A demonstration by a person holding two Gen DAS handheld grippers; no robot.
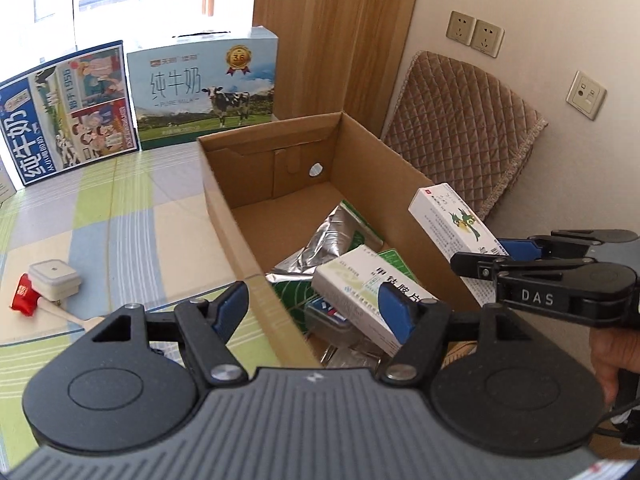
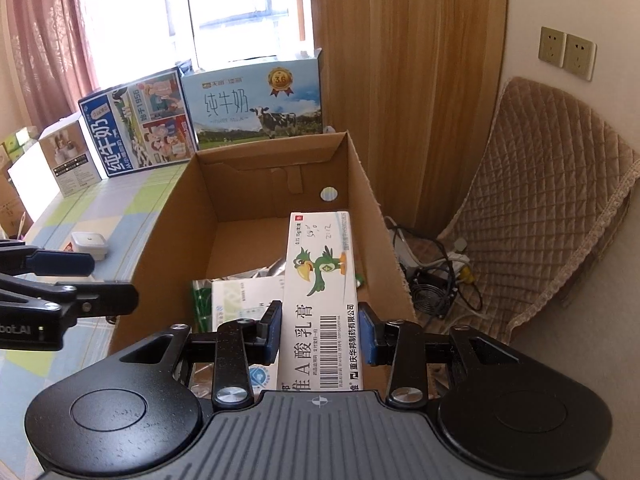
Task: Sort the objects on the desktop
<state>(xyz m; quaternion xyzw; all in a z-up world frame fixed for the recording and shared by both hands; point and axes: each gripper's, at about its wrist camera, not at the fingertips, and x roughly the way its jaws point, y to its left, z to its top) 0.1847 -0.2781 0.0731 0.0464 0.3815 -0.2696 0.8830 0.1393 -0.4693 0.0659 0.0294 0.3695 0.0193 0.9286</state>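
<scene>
Cardboard fills the middle of the left wrist view: we look down into an open cardboard box (image 1: 280,184) standing on the checked tablecloth (image 1: 120,208). Our left gripper (image 1: 310,308) hangs over the box's near left wall with its blue pads spread apart and nothing between them, so it is released. Inside the box we see a crumpled silver foil pouch (image 1: 328,236) and, in front of it, a white-and-green medicine carton (image 1: 360,288), with more small packets under that which we cannot make out. At the right, our right gripper (image 1: 500,252) reaches in over the box's right side, clenched on a long white ointment box (image 1: 452,220) with a green parrot printed on it. Out on the cloth to the left lie a small white square container (image 1: 54,278) and a red packet (image 1: 26,300) just beside it. Two milk cartons (image 1: 208,92) stand at the back.

From the right wrist view, we see the ointment box (image 2: 322,292) gripped flat between the two blue pads of our right gripper (image 2: 322,332), its far end pointing into the cardboard box (image 2: 256,200) and held above the contents. The medicine carton (image 2: 244,300) lies just left of it, lower down. Our left gripper (image 2: 60,276) shows at the left edge, over the tablecloth (image 2: 120,220), and the white container (image 2: 89,244) sits beyond it. A quilted chair back (image 2: 540,200) stands to the right of the box.
</scene>
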